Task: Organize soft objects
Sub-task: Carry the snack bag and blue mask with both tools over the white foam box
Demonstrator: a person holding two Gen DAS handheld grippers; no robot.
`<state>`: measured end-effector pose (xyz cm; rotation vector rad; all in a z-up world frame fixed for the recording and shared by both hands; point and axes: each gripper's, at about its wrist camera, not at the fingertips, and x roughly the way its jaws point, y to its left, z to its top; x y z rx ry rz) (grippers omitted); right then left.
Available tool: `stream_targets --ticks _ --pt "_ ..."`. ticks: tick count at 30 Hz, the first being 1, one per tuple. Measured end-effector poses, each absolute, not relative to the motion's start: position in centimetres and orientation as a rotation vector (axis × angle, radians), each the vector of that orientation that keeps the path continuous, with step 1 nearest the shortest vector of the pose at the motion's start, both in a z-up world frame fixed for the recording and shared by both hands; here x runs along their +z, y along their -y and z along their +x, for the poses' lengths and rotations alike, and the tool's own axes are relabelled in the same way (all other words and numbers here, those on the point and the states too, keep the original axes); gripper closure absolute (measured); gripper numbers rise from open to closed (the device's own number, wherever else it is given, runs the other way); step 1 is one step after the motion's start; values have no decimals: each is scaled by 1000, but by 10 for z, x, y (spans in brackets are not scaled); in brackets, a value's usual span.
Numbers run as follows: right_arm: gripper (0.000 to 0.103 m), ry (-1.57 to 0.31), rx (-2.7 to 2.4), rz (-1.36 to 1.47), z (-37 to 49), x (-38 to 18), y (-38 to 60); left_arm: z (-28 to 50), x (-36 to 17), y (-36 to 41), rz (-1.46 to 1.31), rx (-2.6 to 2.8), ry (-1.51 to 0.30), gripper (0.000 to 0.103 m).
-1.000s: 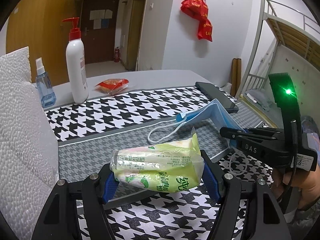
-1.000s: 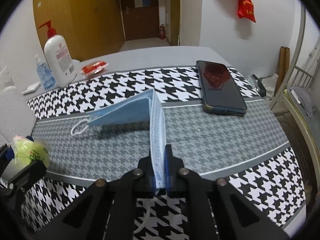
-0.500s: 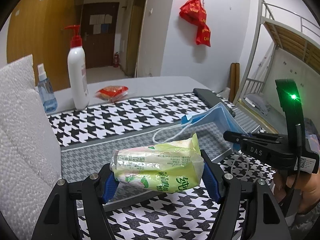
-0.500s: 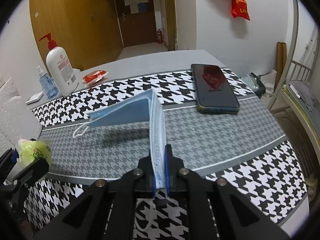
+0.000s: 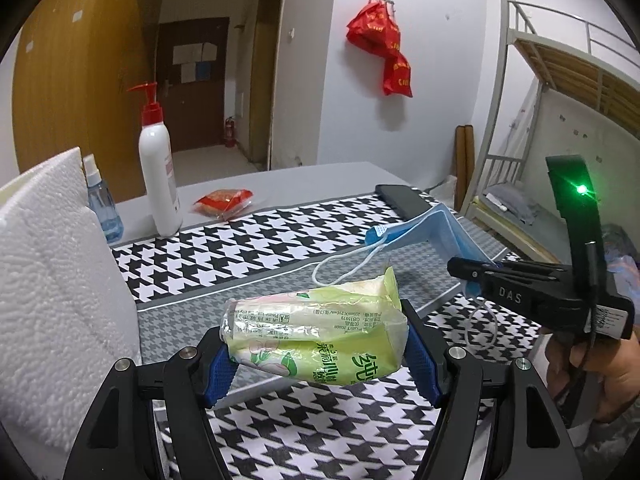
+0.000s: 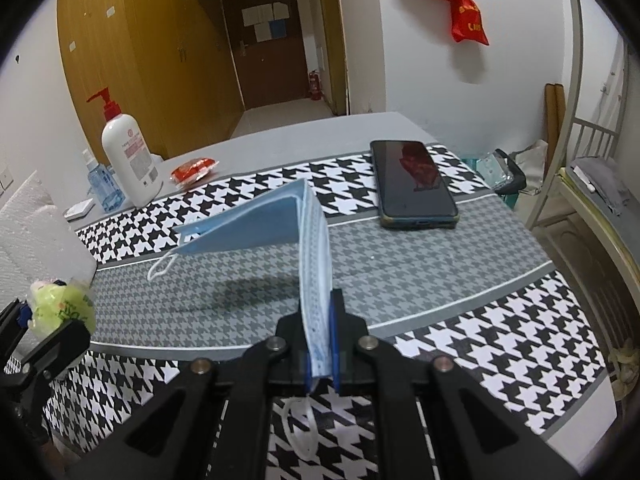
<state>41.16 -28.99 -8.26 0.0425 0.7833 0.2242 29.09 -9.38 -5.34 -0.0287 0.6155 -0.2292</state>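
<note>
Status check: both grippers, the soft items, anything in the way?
Left gripper shut on green tissue pack, lifted. Right gripper shut on blue face mask, clear of the table. Phone and pump bottle stand farther back, not obstructing.

Even indoor light, sharp centres, strong fisheye bending at the edges.

Soft overhead light fills both views. The face mask (image 6: 256, 224) casts a blurred shadow on the grey cloth at mid-frame. The phone (image 6: 412, 184) screen mirrors a red shape. A green lamp flares at right in the left view. Black vignette rings every corner; door frames bow.
</note>
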Motion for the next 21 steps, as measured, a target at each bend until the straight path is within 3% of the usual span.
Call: stream_targets --ticks 21 --pt "94 -691 214 65 374 -49 310 265 -30 87 12 -190 -561 31"
